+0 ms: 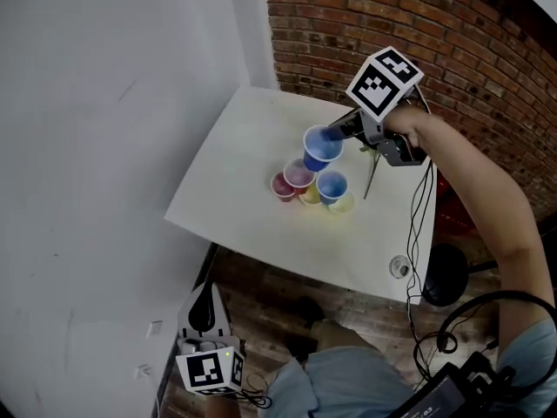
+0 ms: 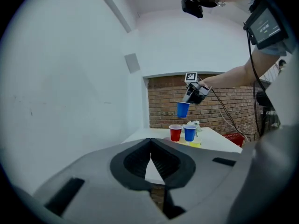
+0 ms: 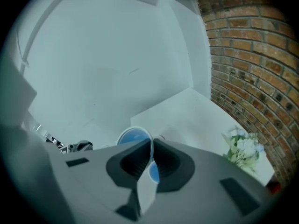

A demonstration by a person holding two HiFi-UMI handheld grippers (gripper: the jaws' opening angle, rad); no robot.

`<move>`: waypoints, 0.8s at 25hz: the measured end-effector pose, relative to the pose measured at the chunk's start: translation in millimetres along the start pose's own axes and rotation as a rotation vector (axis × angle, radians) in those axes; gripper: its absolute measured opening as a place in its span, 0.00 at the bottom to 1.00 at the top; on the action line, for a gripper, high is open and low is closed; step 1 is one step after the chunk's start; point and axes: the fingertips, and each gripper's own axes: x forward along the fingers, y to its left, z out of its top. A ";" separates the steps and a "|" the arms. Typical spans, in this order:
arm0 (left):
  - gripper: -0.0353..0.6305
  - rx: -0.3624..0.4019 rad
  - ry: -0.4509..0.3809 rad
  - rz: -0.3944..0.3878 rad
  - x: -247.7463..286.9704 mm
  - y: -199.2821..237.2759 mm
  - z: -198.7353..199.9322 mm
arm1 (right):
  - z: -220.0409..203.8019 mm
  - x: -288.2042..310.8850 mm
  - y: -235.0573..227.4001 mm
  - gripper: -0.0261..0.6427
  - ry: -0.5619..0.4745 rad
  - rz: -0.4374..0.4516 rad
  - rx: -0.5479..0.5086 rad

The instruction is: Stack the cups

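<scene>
— While the head view looks down on the white surface, what is cut off or hard to read?
— Mostly the left claw. It hangs off the near-left corner, lower than the surface, and its tips are too dark to read. The right claw pinches the held blue cup by its rim, in the air near the group of cups. Those stand mouth-up, the yellow ones partly covered by their neighbours.
— And the left gripper view?
— Its pads are pressed together with nothing between them. Far off, the held blue cup hangs mouth up, its long axis nearly upright. It is higher than a red cup and a second blue cup, touching neither.
— The right gripper view?
— The wall of the held blue cup sits clamped between the pads, and the claw's body covers its lower part. Flowers show beside the brick wall.
</scene>
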 end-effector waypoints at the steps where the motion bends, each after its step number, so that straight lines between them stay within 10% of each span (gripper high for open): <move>1: 0.07 -0.001 -0.001 -0.002 -4.3 -0.7 -1.0 | -4.6 -0.9 1.7 0.08 0.003 -0.004 0.004; 20: 0.07 0.003 -0.012 0.009 -21.0 2.7 -0.1 | -30.0 12.6 6.4 0.08 0.080 -0.002 0.035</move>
